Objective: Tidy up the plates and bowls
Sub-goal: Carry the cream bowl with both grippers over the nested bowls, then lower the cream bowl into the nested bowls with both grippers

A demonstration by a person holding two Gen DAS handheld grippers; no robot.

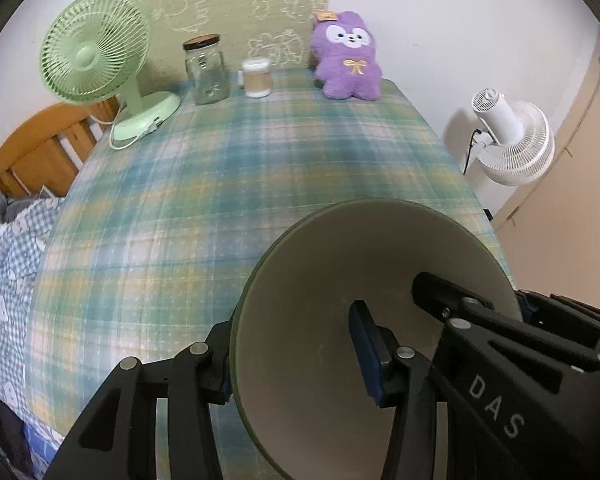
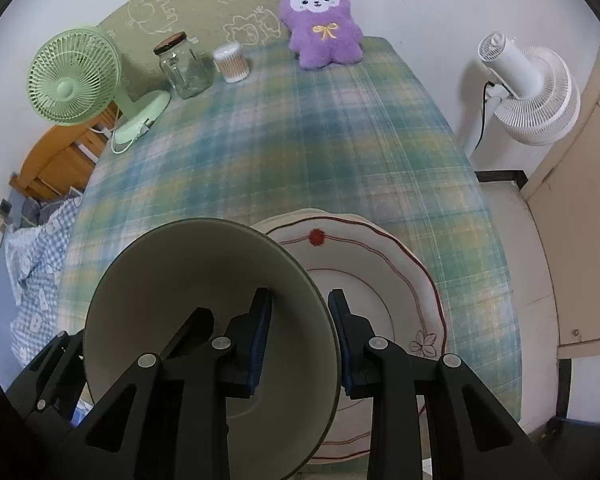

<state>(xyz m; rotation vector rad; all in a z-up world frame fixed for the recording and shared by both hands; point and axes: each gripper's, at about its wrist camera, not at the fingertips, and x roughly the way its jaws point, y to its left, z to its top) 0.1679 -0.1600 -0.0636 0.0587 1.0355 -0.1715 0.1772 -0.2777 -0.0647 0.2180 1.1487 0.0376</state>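
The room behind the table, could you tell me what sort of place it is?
Probably a bedroom at home: a wooden bed frame with checked bedding stands beside the table, and a purple plush toy sits on it.

plaid table [image 2: 300, 152] with plate [image 2: 416, 280], fans

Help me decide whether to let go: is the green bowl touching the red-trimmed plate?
Cannot tell. In the right wrist view the green bowl overlaps the plate, hiding where they would meet; the left wrist view shows no plate.
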